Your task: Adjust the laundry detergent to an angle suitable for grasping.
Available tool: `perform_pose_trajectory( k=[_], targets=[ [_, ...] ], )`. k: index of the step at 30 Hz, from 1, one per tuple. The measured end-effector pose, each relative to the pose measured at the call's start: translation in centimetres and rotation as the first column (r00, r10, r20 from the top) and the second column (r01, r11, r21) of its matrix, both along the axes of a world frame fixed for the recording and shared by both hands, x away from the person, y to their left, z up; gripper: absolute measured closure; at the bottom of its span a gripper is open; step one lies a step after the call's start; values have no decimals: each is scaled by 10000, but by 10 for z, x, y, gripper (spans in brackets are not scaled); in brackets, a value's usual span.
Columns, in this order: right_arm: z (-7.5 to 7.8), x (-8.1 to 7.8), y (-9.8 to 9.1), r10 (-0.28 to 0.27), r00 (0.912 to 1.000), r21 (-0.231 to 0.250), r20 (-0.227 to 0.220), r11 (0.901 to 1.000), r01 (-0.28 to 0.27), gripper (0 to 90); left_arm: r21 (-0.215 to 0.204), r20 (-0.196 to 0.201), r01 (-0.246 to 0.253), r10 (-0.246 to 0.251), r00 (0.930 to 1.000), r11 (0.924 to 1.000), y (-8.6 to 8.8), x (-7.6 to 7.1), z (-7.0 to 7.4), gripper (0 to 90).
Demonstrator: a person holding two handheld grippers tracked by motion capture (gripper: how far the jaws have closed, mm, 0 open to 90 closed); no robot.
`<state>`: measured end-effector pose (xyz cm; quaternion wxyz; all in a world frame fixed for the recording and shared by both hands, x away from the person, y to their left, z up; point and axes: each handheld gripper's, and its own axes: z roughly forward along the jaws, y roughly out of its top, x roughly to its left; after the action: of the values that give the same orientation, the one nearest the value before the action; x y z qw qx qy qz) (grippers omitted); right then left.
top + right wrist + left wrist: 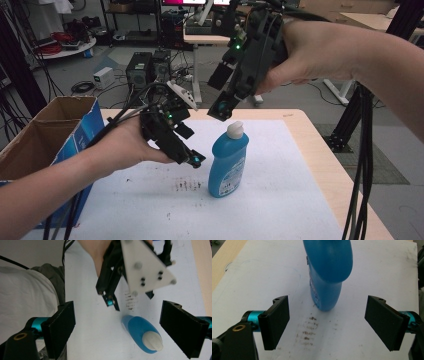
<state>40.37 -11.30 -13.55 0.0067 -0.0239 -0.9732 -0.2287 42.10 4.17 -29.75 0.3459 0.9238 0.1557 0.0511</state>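
A blue bottle point(229, 165) with a white cap point(235, 130) stands upright on the white mat point(285, 200). My left gripper point(191, 146) is held low just left of the bottle, open and aimed at it. In the left gripper view the bottle point(327, 272) stands ahead of the open jaws, outside the left gripper point(331, 323). My right gripper point(222, 92) hangs open above the cap, pointing down. The right gripper view looks down on the bottle point(140, 332) and its cap point(152, 340), which lie between the wide jaws of the right gripper point(122, 327), and on the left gripper point(130, 298) farther off.
A cardboard box point(45, 140) with a blue side stands open at the table's left edge. Dark smudges point(187, 186) mark the mat near the bottle's base. Bare wooden tabletop point(320, 150) borders the mat on the right. Black cables point(362, 165) hang at the right.
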Motion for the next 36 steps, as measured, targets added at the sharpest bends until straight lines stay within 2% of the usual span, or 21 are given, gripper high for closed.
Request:
perform_pose_trajectory(
  k=[2,9,14,20,23,30,36],
  targets=[
    [0,1,0,-20,10000,22,8,10000,20,124,-17,-112,-44,44,9999,10000,-7,0,-5,201],
    [0,1,-2,-40,10000,49,7,10000,40,124,-231,52,-410,411,9991,9989,-29,-1,-18,201],
    [0,1,-2,-53,10000,48,1,10000,53,124,-366,23,-575,576,9983,9977,-44,-1,-27,201],
    [-1,2,-2,-57,10000,29,6,10000,57,125,-175,65,-1051,1052,9944,9943,-58,0,-37,201],
    [-1,2,-2,-73,10000,57,11,10000,73,124,-251,90,-1287,1290,9916,9914,-62,2,-40,201],
    [-2,2,-2,-119,9999,4,-23,9999,119,124,-147,246,-1706,1709,9850,9852,-64,6,-45,201],
    [-2,4,-2,-116,9999,-9,-20,9999,116,125,-266,15,-1830,1831,9831,9828,-65,8,-47,202]
  ],
)
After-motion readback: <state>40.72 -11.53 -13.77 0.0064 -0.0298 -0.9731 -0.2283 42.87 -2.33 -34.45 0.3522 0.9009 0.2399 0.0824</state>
